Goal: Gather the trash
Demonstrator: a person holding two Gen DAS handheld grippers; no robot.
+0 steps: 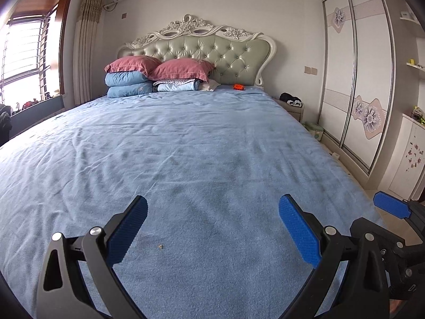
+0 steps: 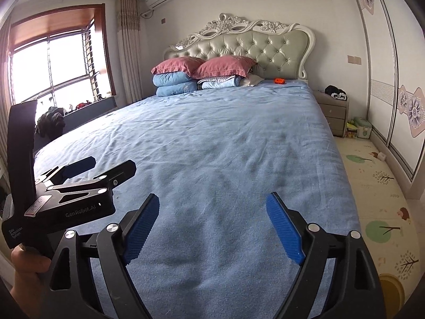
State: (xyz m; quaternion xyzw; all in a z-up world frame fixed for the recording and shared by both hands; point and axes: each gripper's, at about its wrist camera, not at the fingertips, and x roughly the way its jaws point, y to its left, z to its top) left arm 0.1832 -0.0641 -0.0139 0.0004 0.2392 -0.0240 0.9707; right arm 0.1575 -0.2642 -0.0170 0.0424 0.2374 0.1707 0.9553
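A wide bed with a blue sheet fills both views. A tiny tan crumb lies on the sheet between the fingers of my left gripper, nearer the left pad; that gripper is open and holds nothing. My right gripper is also open over bare sheet, with nothing between its blue pads. A small orange object rests on the sheet by the headboard, far from both. In the right wrist view my left gripper shows at the left, held by a hand.
Red pillows and folded blue quilts are stacked at the head of the bed. A nightstand with dark cloth, a green box and a patterned floor mat lie to the right, beside a sliding wardrobe.
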